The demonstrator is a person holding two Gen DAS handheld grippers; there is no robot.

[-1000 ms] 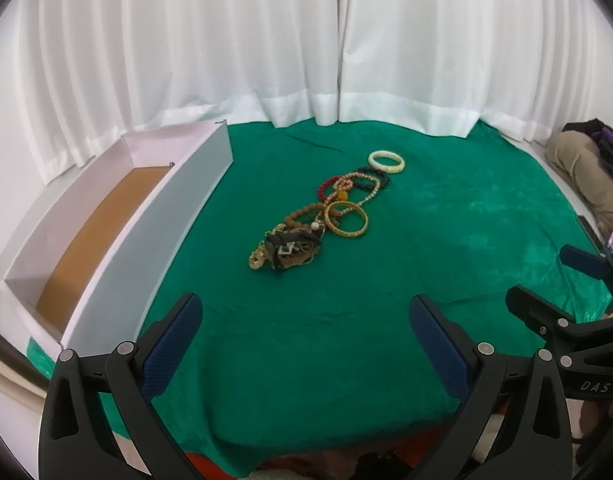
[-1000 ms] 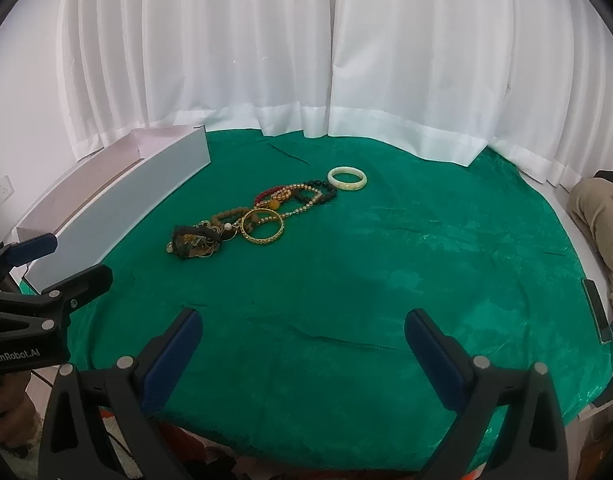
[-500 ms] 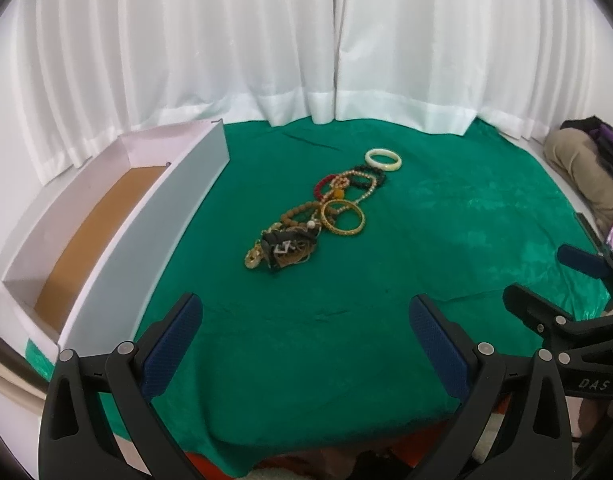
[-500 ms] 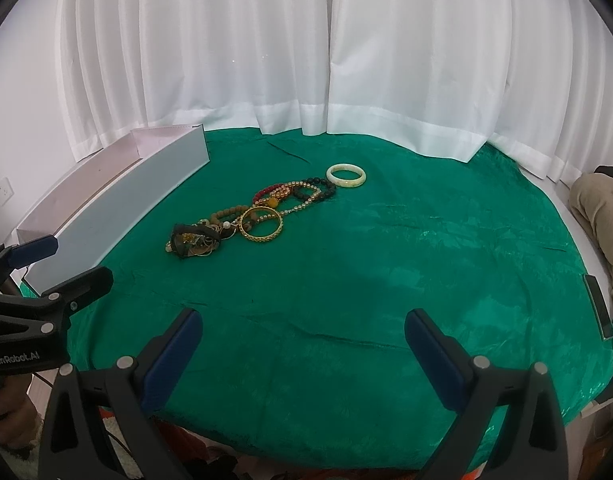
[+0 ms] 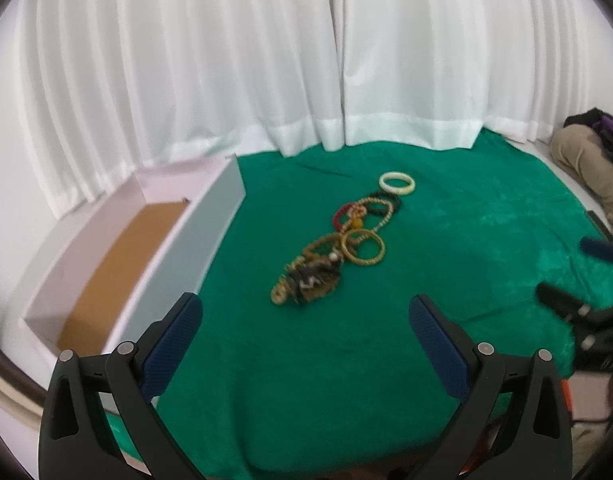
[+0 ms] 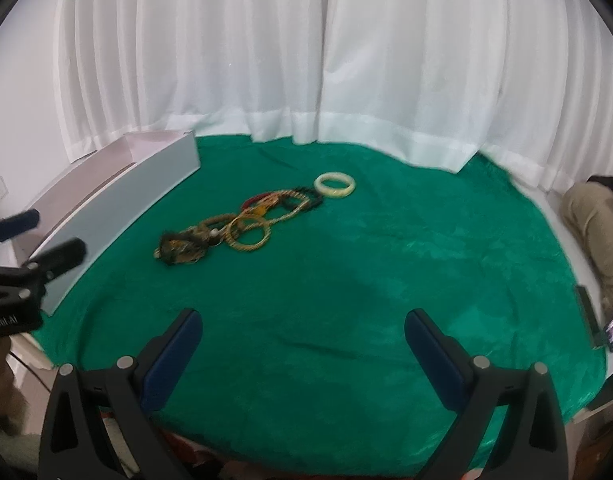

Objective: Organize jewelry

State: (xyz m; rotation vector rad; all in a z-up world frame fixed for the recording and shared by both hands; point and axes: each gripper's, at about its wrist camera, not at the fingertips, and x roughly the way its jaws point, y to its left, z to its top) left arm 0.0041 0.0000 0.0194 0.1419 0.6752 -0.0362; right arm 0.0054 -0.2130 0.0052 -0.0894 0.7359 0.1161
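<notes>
Both the left gripper (image 5: 306, 320) and right gripper (image 6: 302, 332) gape wide, empty; tangled bracelets (image 5: 338, 248) may drag neighbours when lifted.

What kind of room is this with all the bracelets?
Probably a staged recording corner, not a real bedroom: white curtains hang all around, a green cloth covers the table, and an open white box waits beside the jewelry pile.

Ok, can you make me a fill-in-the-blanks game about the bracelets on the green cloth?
1. The heap of bracelets lies on a ____ velvet cloth.
2. The pale cream bangle lies at the ____ end of the row.
3. The long white box has a ____ floor.
4. Both the left gripper and right gripper are ____.

Missing words: green; far; brown; open
</notes>
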